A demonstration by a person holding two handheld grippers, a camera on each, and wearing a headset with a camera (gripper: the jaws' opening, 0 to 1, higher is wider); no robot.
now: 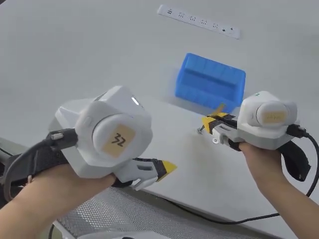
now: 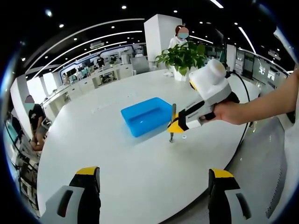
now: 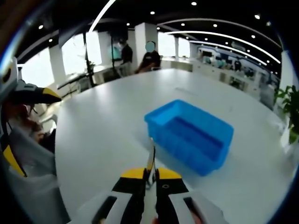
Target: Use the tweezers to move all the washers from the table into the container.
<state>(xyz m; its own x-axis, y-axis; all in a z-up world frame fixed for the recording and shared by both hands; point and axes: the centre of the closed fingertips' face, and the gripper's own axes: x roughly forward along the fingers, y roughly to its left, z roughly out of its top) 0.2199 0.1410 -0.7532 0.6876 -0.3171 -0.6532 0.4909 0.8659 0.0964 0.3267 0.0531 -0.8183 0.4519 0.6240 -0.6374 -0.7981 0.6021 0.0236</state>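
Observation:
A blue container [image 1: 209, 82] [image 2: 145, 115] [image 3: 191, 133] stands open on the white table [image 1: 75, 55]. My right gripper [image 1: 212, 123] [image 3: 150, 175] [image 2: 177, 125] is shut on thin metal tweezers [image 3: 151, 157] [image 2: 173, 114], just in front of the container. The tweezers point down and their tip [image 1: 199, 131] is at the table top. A small ring, perhaps a washer [image 2: 183, 136], lies beside that tip. My left gripper [image 1: 157, 174] [image 2: 154, 184] hangs open near the table's front edge, with nothing between its jaws.
A white power strip [image 1: 199, 21] lies at the far side of the table. A black cable [image 1: 224, 216] runs along the front edge. Potted plants [image 2: 183, 58] stand on the table behind the right gripper. People stand in the room beyond.

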